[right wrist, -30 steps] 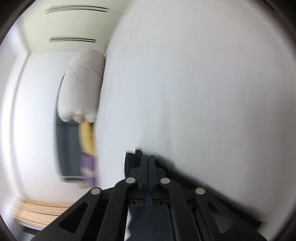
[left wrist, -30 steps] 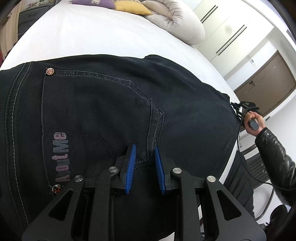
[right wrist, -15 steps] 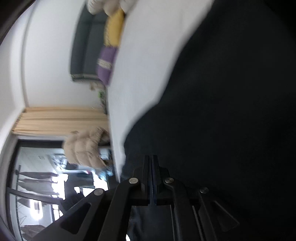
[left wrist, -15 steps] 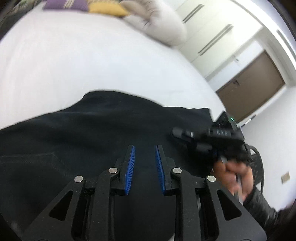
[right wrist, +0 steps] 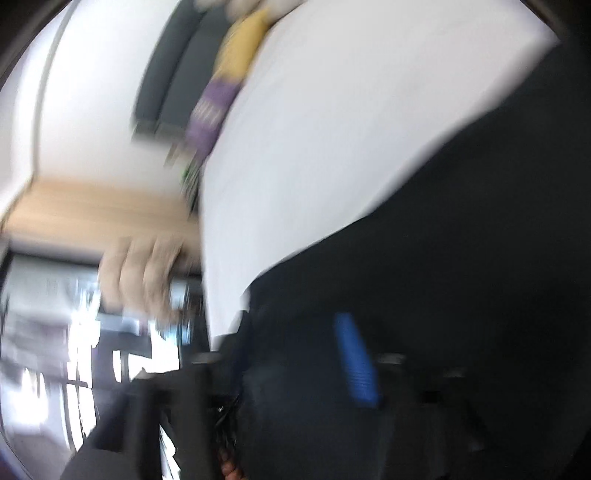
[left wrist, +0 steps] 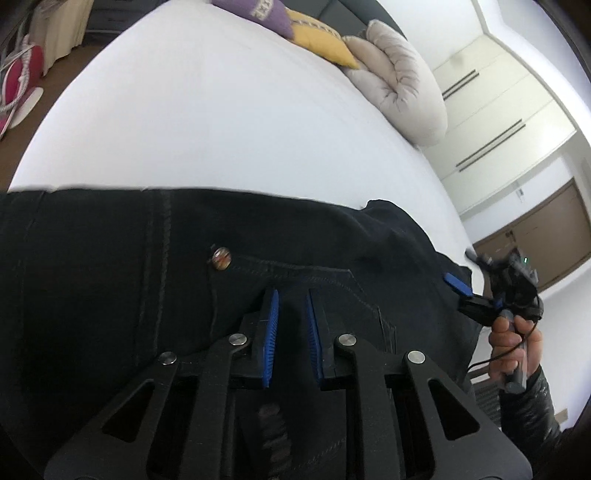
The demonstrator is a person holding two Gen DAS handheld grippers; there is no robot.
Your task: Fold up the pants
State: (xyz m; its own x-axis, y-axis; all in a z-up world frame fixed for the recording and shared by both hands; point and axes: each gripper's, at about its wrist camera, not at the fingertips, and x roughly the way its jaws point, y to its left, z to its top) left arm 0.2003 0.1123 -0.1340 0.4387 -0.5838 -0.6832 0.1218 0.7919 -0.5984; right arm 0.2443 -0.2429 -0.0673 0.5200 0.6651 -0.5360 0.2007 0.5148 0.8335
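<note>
Left-wrist view: my left claw [left wrist: 291, 328] hovers low over the black pants [left wrist: 110, 280], its blue-padded fingers [left wrist: 270, 325] standing apart with dark denim showing in the gap and nothing held between them. The pants lie spread across the near part of the white bed [left wrist: 221, 122], a metal rivet [left wrist: 221, 256] and a stitched pocket seam [left wrist: 295, 267] visible just ahead of the fingertips. At the pants' far right edge my right claw [left wrist: 469, 299] appears, held in my right hand [left wrist: 515, 347]; one blue pad shows against the cloth there. At the head of the bed rest a purple cushion [left wrist: 255, 13], a yellow cushion [left wrist: 321, 35] and a rolled beige quilt [left wrist: 399, 81]; white wardrobe doors [left wrist: 491, 96] and a brown door [left wrist: 539, 236] stand beyond. Right-wrist view: heavy motion blur. The right claw [right wrist: 295, 354] lies over the dark pants [right wrist: 461, 258], one blue pad [right wrist: 354, 358] well off to the right of the other finger, so the fingers read as parted, with cloth in the gap and no grip on it. The white bed [right wrist: 332, 129] and the two cushions smear across the upper field.
</note>
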